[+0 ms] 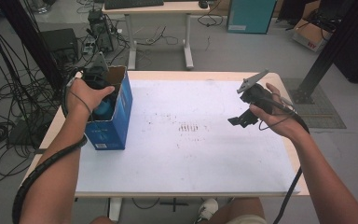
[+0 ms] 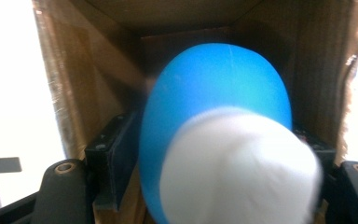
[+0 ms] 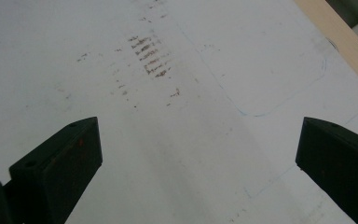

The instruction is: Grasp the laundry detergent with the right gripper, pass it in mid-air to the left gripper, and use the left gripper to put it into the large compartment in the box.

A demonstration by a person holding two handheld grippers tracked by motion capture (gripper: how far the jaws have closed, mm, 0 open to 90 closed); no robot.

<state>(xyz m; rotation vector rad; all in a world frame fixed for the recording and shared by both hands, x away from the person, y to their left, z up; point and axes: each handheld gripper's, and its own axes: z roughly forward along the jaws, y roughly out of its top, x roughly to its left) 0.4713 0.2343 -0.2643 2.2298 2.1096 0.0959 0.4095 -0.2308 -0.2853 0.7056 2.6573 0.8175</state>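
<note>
1. Right gripper (image 1: pixel 240 120): held above the near-right part of the table by the person's right hand (image 1: pixel 272 112), jaws wide apart with nothing between them. It appears to be idling while the other hand works.
2. Table surface: a white mat (image 1: pixel 191 154) covers a pale wooden table (image 1: pixel 56 122). The mat carries dark scuff marks (image 3: pixel 151 58) at its middle and faint blue pen outlines toward the right edge.
3. Left gripper (image 2: pixel 205 154): lowered into the open top of a blue cardboard box (image 1: pixel 114 119) at the left edge of the table. A blue and white rounded object (image 2: pixel 214 135), exact kind not determinable, sits between the jaws inside the box. Whether the pads press on it cannot be told, since the object hides the contact points. Judgement: the object is being deposited in the box.
4. Room beyond: grey floor, loose cables (image 1: pixel 4 88) at far left, a second desk (image 1: pixel 158 9) at far centre, a teal cabinet (image 1: pixel 251 14) and a cardboard carton (image 1: pixel 310 32) at far right.
</note>
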